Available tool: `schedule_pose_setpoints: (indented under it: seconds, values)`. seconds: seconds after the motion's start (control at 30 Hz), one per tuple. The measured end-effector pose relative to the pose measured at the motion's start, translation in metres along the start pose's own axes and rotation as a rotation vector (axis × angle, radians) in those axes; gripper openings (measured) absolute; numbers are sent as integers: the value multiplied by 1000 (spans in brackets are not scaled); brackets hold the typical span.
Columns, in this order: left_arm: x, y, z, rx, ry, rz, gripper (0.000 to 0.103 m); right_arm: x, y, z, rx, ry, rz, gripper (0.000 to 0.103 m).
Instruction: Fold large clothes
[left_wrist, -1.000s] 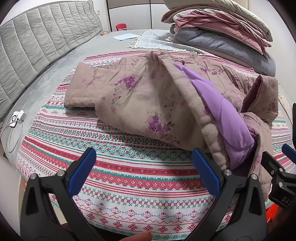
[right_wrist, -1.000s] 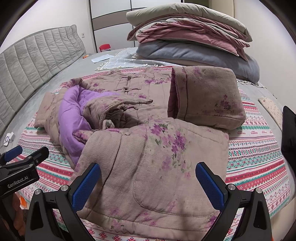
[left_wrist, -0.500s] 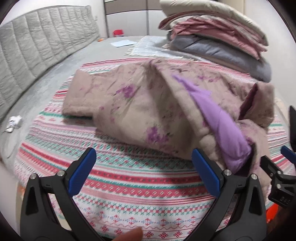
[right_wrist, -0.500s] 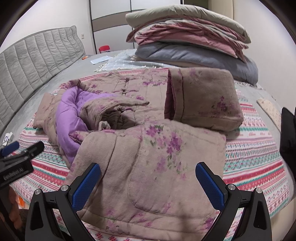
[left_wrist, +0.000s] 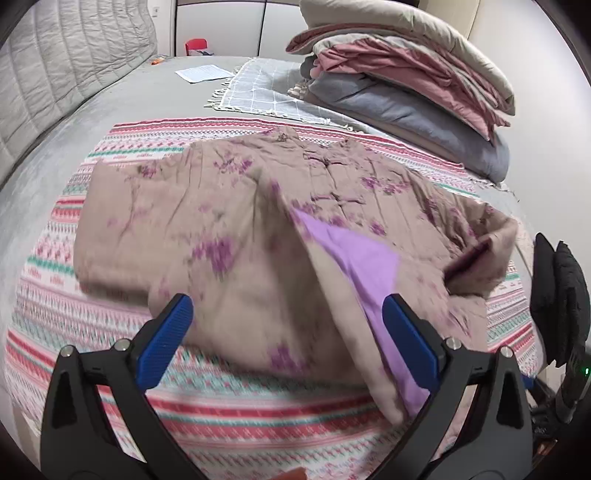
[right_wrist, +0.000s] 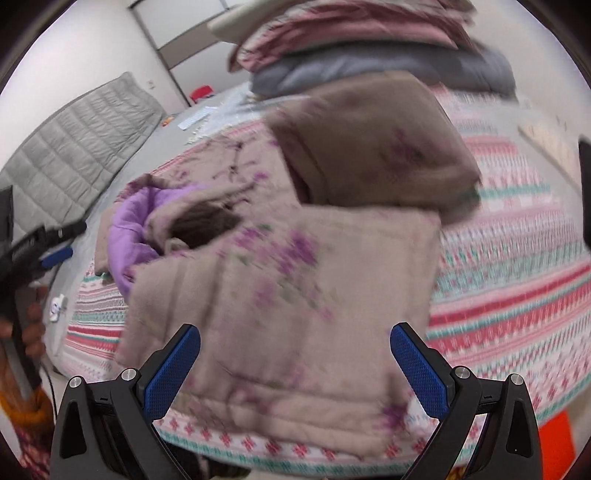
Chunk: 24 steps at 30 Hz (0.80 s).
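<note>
Your left gripper (left_wrist: 284, 328) has its blue-padded jaws spread wide with nothing between them, poised over the near edge of the bed, and your right gripper (right_wrist: 295, 363) is the same, jaws wide and empty, hanging just above the garment's near hem. The task's thing, a large padded beige-pink jacket with purple flower print and a lilac lining (left_wrist: 240, 236), lies spread on the pink, red and teal striped patterned blanket (left_wrist: 258, 413) that covers the near half of the grey bed (left_wrist: 122, 96). In the left wrist view the jacket's front flap is turned back along its right side, showing a wedge of the lilac lining (left_wrist: 354, 266), and one sleeve reaches toward the left edge of the bed. In the right wrist view, which is badly blurred, the same jacket (right_wrist: 295, 280) fills the middle, with a folded-over sleeve or hood part (right_wrist: 373, 147) lying on top toward the far side; you cannot tell which it is. A stack of folded quilts in cream, pink and grey-blue (left_wrist: 406, 74) sits at the far right corner of the bed, beside a white checked cloth with fringe (left_wrist: 266, 92) and a sheet of paper (left_wrist: 203, 72). The grey quilted headboard (left_wrist: 66, 62) runs along the left edge.
</note>
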<state>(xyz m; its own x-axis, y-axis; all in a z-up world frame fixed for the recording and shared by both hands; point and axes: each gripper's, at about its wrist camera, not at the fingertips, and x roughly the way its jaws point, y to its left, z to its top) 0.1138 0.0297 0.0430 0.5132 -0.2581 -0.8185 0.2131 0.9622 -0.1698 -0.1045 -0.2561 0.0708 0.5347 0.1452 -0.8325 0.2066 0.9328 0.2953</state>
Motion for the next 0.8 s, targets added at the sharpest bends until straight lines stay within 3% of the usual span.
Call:
schedule_pose_setpoints:
  seconds: [0.1,0.3,0.5,0.57,0.63,0.73,0.8]
  values:
    - [18,13,22,-19,38,19,96,1,-29,-7,70,50,57,103]
    - [61,36,64,-78,110,30,95,10,-73,-16,171,128,80,103]
    - [110,35,97,-100,222,31,79,38,-91,-13,225,208,92,103]
    - [122,38,103,-92,242,62,67,48,-94,-14,242,236,97,103]
    - [134,42,104,-104,281,59,39,58,-96,-15,253,266,109,102]
    - [132,46,97,-124,295,16,12,68,-94,-17,263,302,128,102]
    - [110,46,92,-95,238,19,10,71,-92,-15,251,303,129,102]
